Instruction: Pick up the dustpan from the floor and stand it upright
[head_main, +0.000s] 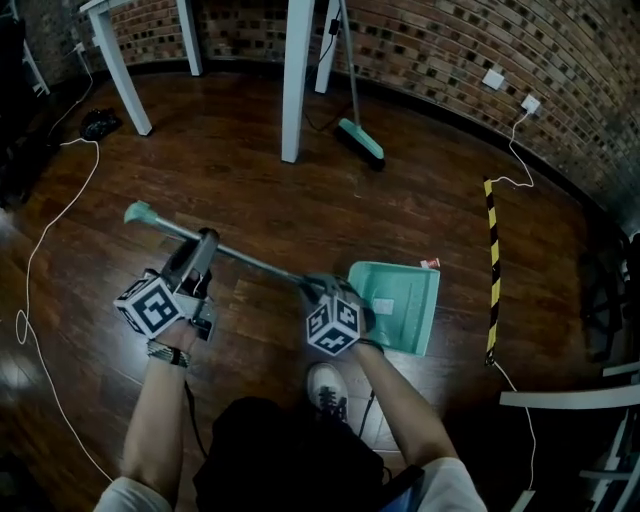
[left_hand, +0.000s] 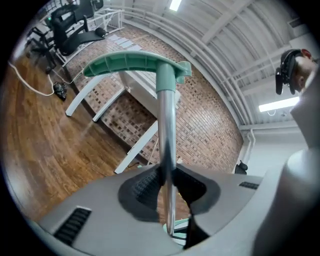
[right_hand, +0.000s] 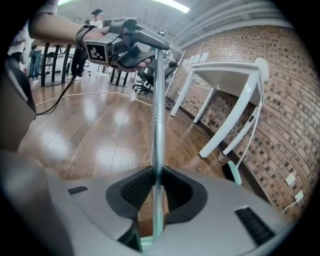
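The dustpan has a mint-green pan (head_main: 396, 304), a long metal pole (head_main: 250, 262) and a green handle (head_main: 140, 213). In the head view it is lifted off the wooden floor, with the pole slanting up to the left. My left gripper (head_main: 203, 250) is shut on the upper pole below the handle (left_hand: 131, 63); its pads clamp the pole (left_hand: 166, 150). My right gripper (head_main: 318, 288) is shut on the lower pole (right_hand: 157, 135) just above the pan. The right gripper view also shows the left gripper (right_hand: 131, 42) higher up the pole.
A green broom (head_main: 360, 138) leans by white table legs (head_main: 296, 80) at the back. A white cable (head_main: 40, 250) runs across the floor at left. A yellow-black striped strip (head_main: 492, 270) lies at right, near the brick wall (head_main: 520, 60). The person's shoe (head_main: 327, 388) is just below the pan.
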